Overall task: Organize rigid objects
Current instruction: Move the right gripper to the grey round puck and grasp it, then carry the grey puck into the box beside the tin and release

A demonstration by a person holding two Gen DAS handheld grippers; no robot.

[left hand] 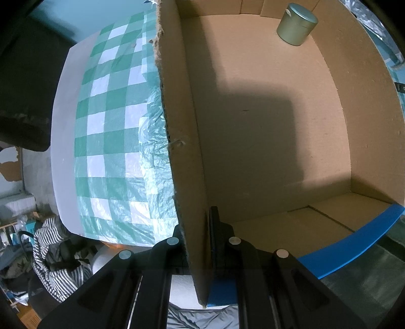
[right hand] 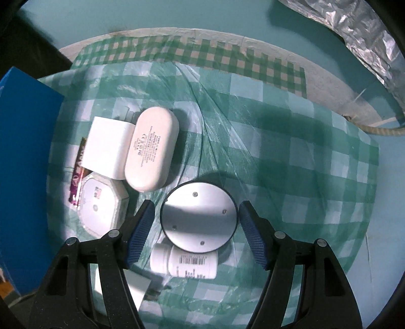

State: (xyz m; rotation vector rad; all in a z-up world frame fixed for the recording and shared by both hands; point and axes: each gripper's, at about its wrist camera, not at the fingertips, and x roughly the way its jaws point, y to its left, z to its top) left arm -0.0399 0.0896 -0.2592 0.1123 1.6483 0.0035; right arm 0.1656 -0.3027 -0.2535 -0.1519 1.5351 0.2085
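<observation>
Across the surface (right hand: 291,141) lies a green-and-white checked plastic cloth (left hand: 114,141), wrinkled and shiny, with a pale bare margin along its edge. On it, in the right wrist view, sit a white oval case (right hand: 152,149) leaning on a white square charger (right hand: 107,146), an octagonal white box (right hand: 101,205) and a white bottle (right hand: 184,262) lying on its side. The right claw (right hand: 196,229) is spread wide around a round silver disc (right hand: 199,217), with a gap between each blue pad and the disc's rim. Crinkled foil (right hand: 364,38) hangs against the teal wall behind.

The left claw (left hand: 198,243) is clamped on the side wall of an open cardboard box (left hand: 182,151), one finger inside, one outside. A grey-green round tin (left hand: 296,24) stands in the box's far corner. Beyond the surface's edge a striped garment (left hand: 54,258) lies among floor clutter.
</observation>
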